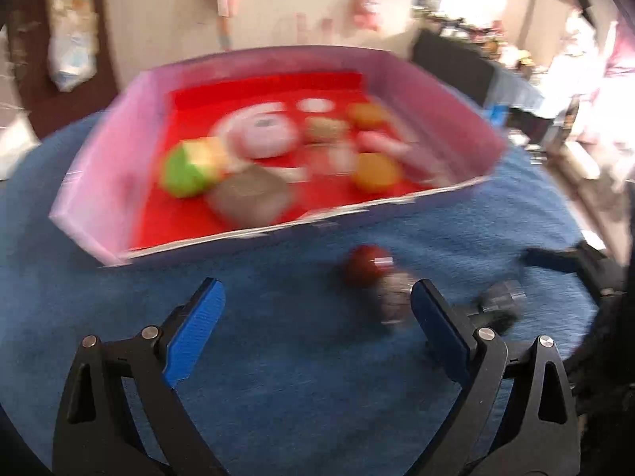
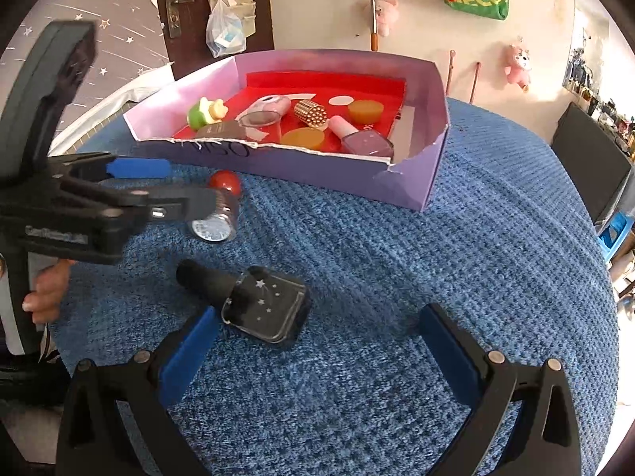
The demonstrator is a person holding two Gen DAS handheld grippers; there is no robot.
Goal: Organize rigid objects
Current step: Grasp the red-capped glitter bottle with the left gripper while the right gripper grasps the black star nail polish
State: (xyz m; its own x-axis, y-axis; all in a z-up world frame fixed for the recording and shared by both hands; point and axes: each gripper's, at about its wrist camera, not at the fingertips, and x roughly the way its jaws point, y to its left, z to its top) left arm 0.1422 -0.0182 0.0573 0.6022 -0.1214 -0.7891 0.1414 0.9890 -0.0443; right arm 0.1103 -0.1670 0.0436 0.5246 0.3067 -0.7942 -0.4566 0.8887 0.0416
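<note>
A purple box (image 2: 416,166) with a red lining stands at the back of the blue-clothed table; in it lie a green toy (image 2: 202,113), a pink compact (image 2: 266,109), a gold studded piece (image 2: 311,113), orange discs (image 2: 365,110) and a pink bottle (image 2: 357,137). In front of it lies a small clear bottle with a red cap (image 2: 220,206) (image 1: 369,265). My left gripper (image 1: 317,285) (image 2: 186,184) is open, its right finger close beside that bottle. A black bottle with stars (image 2: 262,305) (image 1: 500,305) lies between the fingers of my open right gripper (image 2: 319,313), near the left pad.
The left wrist view is motion-blurred. A blue cloth (image 2: 397,277) covers the round table. A black chair (image 2: 587,158) stands at the right edge. A hand (image 2: 43,293) holds the left gripper's handle. Behind are a door, a hanging bag (image 2: 224,31) and wall toys.
</note>
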